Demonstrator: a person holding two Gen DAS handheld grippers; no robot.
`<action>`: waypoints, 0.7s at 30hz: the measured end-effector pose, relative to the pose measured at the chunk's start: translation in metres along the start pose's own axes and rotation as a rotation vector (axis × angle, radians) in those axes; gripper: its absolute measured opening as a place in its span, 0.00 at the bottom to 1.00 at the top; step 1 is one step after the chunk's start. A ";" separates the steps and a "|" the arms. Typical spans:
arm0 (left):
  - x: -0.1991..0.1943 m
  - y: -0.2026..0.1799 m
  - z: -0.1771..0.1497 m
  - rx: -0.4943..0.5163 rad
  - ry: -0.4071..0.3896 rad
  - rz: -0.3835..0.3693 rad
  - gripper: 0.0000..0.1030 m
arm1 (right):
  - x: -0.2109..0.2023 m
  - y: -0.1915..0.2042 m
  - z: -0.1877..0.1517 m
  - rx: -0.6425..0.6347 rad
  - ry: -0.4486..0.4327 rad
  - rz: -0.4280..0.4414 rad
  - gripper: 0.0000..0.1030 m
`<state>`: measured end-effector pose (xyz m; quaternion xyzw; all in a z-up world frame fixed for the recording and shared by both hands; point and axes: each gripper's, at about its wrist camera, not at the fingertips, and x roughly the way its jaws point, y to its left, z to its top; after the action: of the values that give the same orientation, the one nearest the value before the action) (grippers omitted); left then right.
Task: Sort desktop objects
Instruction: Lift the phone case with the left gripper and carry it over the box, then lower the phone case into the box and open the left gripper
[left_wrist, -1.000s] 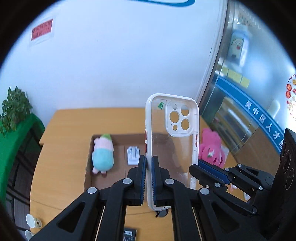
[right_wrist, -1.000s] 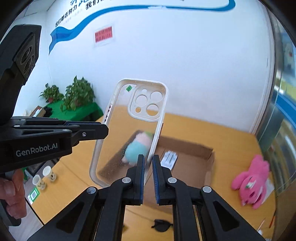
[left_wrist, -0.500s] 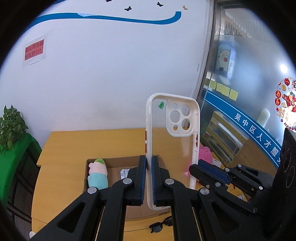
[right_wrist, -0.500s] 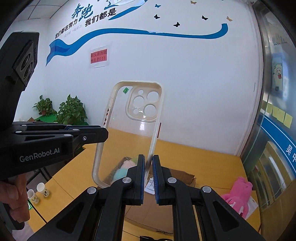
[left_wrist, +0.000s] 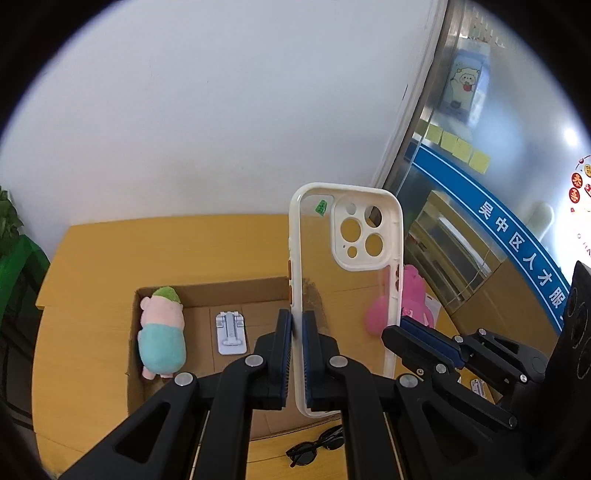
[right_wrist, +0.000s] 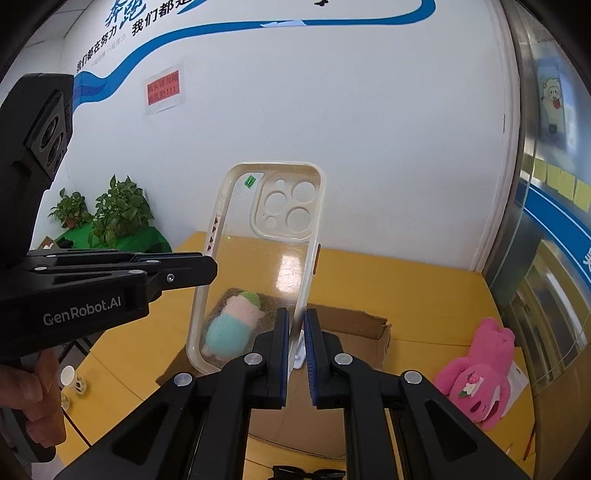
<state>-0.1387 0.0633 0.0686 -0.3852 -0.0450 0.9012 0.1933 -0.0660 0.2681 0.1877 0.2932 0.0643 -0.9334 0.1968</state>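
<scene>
A clear phone case (left_wrist: 345, 295) with a cream rim stands upright in the air above the cardboard box (left_wrist: 258, 291). My left gripper (left_wrist: 297, 332) is shut on its left edge. My right gripper (right_wrist: 295, 332) is shut on its right edge, seen in the right wrist view, where the case (right_wrist: 258, 258) tilts left. The right gripper's fingers (left_wrist: 424, 339) show at the case's right edge in the left view. In the box lie a pink and teal plush (left_wrist: 162, 332) and a white phone stand (left_wrist: 231, 332).
A pink plush (right_wrist: 476, 373) lies on the yellow table (left_wrist: 110, 251) right of the box. Black sunglasses (left_wrist: 317, 446) lie in front of the box. Small cups (right_wrist: 72, 380) stand at the table's left edge. Potted plants (right_wrist: 118, 214) stand at the far left by the wall.
Both grippers have tilted back down with the case, so the box and table fill more of the view again. Both stay shut on the case.
</scene>
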 end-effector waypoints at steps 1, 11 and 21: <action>0.014 0.005 -0.001 -0.009 0.020 -0.008 0.05 | 0.016 -0.005 -0.005 -0.003 0.024 -0.007 0.09; 0.161 0.047 -0.012 -0.072 0.197 -0.085 0.05 | 0.149 -0.059 -0.044 0.093 0.232 -0.010 0.09; 0.310 0.075 -0.035 -0.073 0.408 -0.081 0.05 | 0.302 -0.105 -0.103 0.156 0.475 -0.041 0.09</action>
<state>-0.3319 0.1106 -0.1827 -0.5643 -0.0531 0.7939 0.2201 -0.2814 0.2887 -0.0689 0.5170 0.0426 -0.8444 0.1338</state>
